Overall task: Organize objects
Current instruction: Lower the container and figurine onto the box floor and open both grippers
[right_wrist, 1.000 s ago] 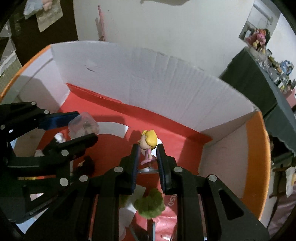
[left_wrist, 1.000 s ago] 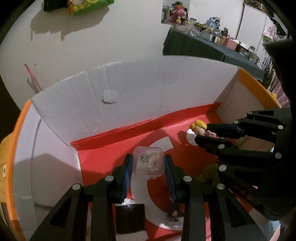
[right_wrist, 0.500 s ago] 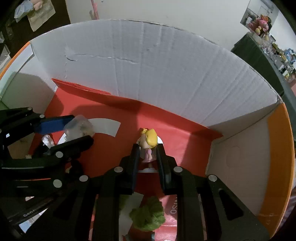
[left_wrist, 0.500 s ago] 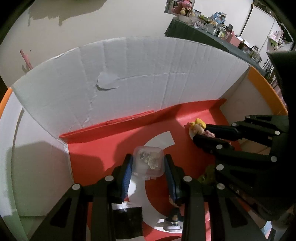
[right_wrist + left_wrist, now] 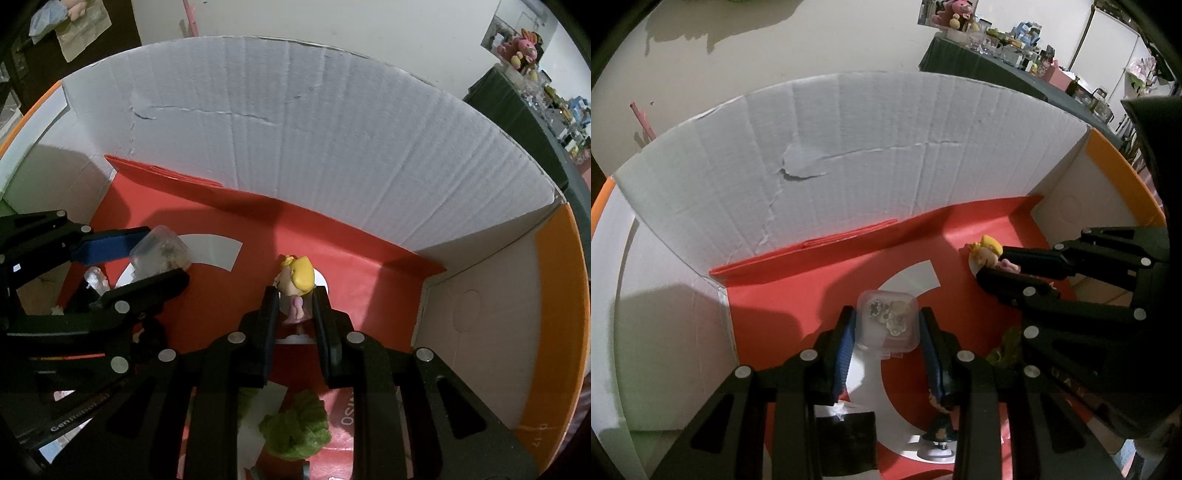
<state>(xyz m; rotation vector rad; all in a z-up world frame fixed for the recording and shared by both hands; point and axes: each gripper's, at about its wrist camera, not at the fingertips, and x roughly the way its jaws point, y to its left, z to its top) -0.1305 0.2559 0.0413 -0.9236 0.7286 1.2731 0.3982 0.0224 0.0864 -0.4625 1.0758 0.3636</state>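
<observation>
Both grippers hang inside a white cardboard box [image 5: 886, 147] [image 5: 332, 147] with a red floor. My left gripper [image 5: 886, 325] [image 5: 155, 264] is shut on a small clear plastic case [image 5: 888, 323] [image 5: 160, 253] holding metallic trinkets. My right gripper [image 5: 294, 304] [image 5: 991, 264] is shut on a little figurine [image 5: 295, 288] [image 5: 988, 254] with yellow hair and a pink dress, to the right of the left one. Both held things hover over the red floor.
On the box floor lie a green fuzzy lump [image 5: 295, 428] [image 5: 1004, 350], a dark-haired figurine on a round base [image 5: 940, 439], a black square piece [image 5: 846, 443] and a crumpled clear bit [image 5: 96, 280]. Orange flaps [image 5: 554, 314] edge the box. A cluttered dark table [image 5: 1015, 70] stands behind.
Both views have tipped further down into the box, so its back wall fills more of the frame. Both grips are unchanged.
</observation>
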